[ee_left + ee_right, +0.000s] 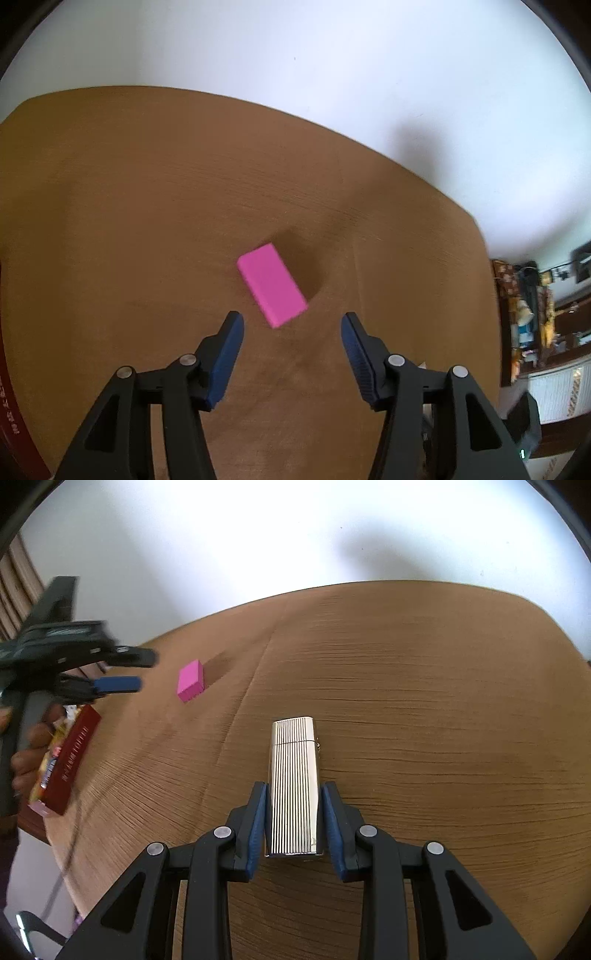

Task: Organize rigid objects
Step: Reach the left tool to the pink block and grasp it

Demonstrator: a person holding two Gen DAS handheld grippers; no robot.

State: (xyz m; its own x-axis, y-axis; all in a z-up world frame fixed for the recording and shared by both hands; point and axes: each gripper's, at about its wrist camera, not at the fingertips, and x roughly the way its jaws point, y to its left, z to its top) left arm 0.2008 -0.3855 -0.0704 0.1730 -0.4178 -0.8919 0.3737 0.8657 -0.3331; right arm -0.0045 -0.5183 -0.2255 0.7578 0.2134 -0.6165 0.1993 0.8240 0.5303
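A pink rectangular block (272, 284) lies flat on the brown wooden table (147, 221), just ahead of my left gripper (291, 321), which is open and empty. The block also shows in the right wrist view (190, 680), with the left gripper (138, 672) just to its left. My right gripper (293, 794) is shut on a silver ribbed lighter (293, 782), which points forward over the table (443, 738).
A dark red box (70, 760) lies at the table's left edge, near the hand holding the left gripper. A white wall stands behind the table. Cluttered shelves (535, 314) show past the table's right edge.
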